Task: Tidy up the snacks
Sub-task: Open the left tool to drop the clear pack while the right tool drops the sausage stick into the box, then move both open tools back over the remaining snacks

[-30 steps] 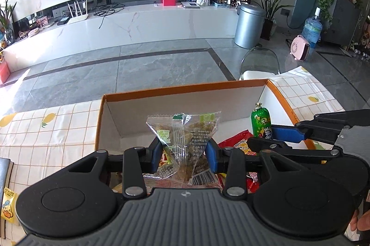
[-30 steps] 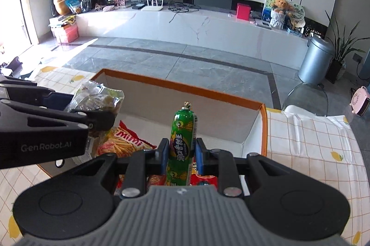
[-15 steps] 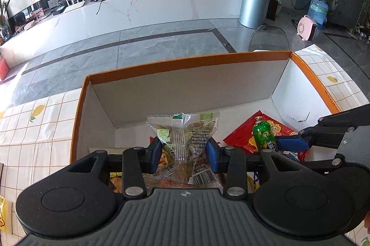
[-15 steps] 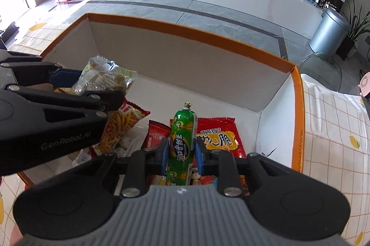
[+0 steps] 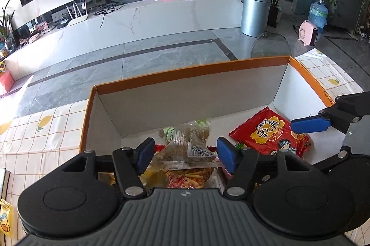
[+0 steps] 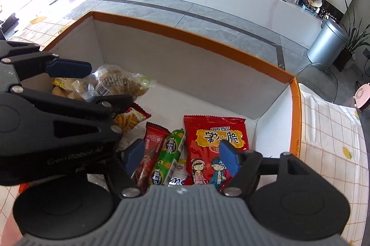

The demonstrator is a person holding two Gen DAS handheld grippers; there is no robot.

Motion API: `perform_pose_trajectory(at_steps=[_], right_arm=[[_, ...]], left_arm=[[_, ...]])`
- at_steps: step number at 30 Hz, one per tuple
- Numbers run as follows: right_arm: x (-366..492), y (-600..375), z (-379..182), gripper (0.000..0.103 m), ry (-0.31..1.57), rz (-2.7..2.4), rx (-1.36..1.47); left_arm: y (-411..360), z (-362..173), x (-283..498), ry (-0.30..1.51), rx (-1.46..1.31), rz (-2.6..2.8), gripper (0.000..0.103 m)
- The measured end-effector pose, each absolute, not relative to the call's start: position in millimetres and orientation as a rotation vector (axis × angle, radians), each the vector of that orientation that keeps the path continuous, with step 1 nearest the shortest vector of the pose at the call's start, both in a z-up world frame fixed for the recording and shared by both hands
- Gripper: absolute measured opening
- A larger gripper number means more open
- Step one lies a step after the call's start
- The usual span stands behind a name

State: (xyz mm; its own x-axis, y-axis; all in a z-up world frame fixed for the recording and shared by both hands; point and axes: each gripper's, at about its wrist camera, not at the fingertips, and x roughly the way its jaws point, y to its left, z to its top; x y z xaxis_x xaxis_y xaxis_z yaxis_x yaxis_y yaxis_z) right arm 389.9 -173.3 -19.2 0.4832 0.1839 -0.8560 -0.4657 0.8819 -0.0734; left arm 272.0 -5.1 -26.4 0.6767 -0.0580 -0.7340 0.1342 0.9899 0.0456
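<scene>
Left wrist view: left gripper [image 5: 186, 154] spreading, pads clear of the clear snack bag [image 5: 185, 149], which lies between them on other packets inside the orange-rimmed box [image 5: 192, 76].

Right wrist view: right gripper [image 6: 182, 157] spreading too, nothing pinched; green sausage stick [image 6: 167, 157] lying on the box floor between 2 red packets, below the parted pads.

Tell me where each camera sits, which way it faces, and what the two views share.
Left wrist: on the left gripper, looking down into the orange-rimmed box; its jaws are opening around the clear snack bag; right gripper's finger at right.
Right wrist: on the right gripper, facing down; jaws opening over the green sausage; left gripper at left.
Shared: box, red packet, clear bag.
</scene>
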Motion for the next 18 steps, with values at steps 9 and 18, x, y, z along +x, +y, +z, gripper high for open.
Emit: perform_pose_trajectory(at_steps=[9, 18], right_arm=[[368, -180, 12, 0.091, 0.880, 0.418, -0.287], [333, -201, 52, 0.099, 0.757, 0.420, -0.190]], left_arm=[[7, 4, 244, 0.739, 0.028, -0.063, 0.078], [8, 40, 207, 0.668, 0.000, -0.026, 0.086]])
